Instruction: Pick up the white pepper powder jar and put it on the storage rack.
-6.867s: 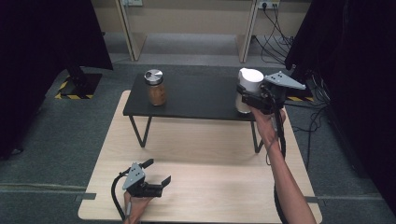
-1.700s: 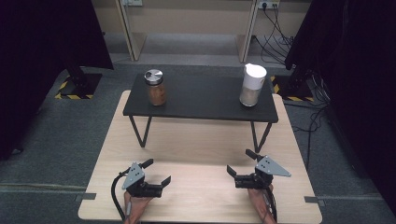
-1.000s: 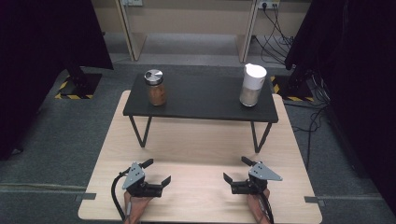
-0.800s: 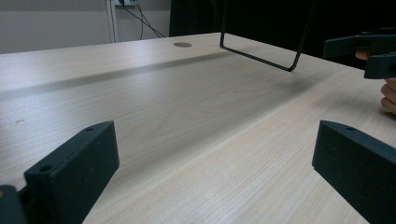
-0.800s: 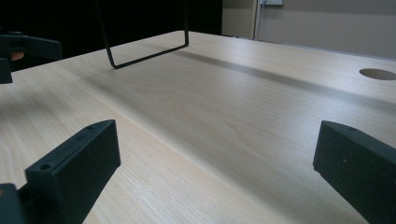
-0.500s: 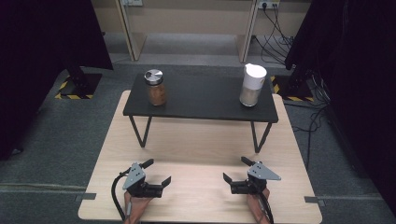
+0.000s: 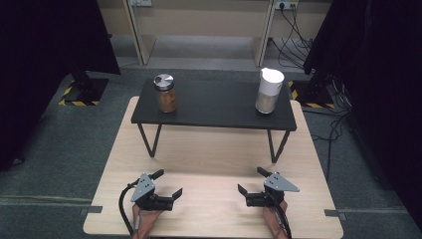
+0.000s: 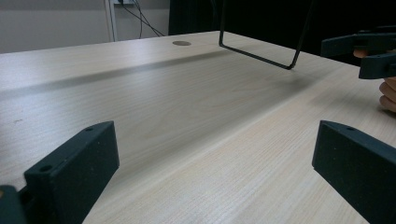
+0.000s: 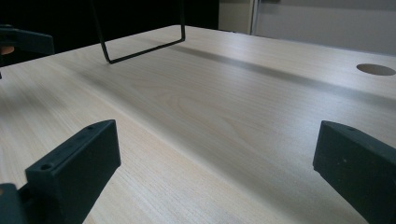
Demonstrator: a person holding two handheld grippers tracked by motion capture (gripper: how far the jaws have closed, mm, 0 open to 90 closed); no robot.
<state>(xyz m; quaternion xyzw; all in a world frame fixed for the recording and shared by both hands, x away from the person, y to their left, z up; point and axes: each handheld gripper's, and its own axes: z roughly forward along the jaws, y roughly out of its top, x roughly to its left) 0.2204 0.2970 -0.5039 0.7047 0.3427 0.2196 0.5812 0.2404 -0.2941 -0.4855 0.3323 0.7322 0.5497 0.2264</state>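
Observation:
A glass jar (image 7: 164, 93) with a silver lid and brown contents stands at the left of the small black table (image 7: 214, 107). A white-capped container (image 7: 269, 91) stands at that table's right end. Low on the wooden tabletop (image 7: 209, 154), my left gripper (image 7: 169, 183) rests near the front edge, open, with bare wood between its jaws (image 8: 210, 168). My right gripper (image 7: 251, 180) rests at the front right, also open, holding nothing (image 9: 215, 163). The two grippers point toward each other. In the left gripper view the right gripper (image 8: 369, 53) appears at the far right.
The black table stands on thin wire legs (image 7: 149, 139) on the back half of the wooden top. Cables (image 7: 298, 20) run along the floor at the back right. Dark curtains (image 7: 50, 50) hang at both sides. A round hole (image 9: 376, 69) is in the wooden top.
My right hand let go of the white-capped container on the black table and came down to the front right. Over the last second it slid slightly left and settled. The left gripper has stayed still.

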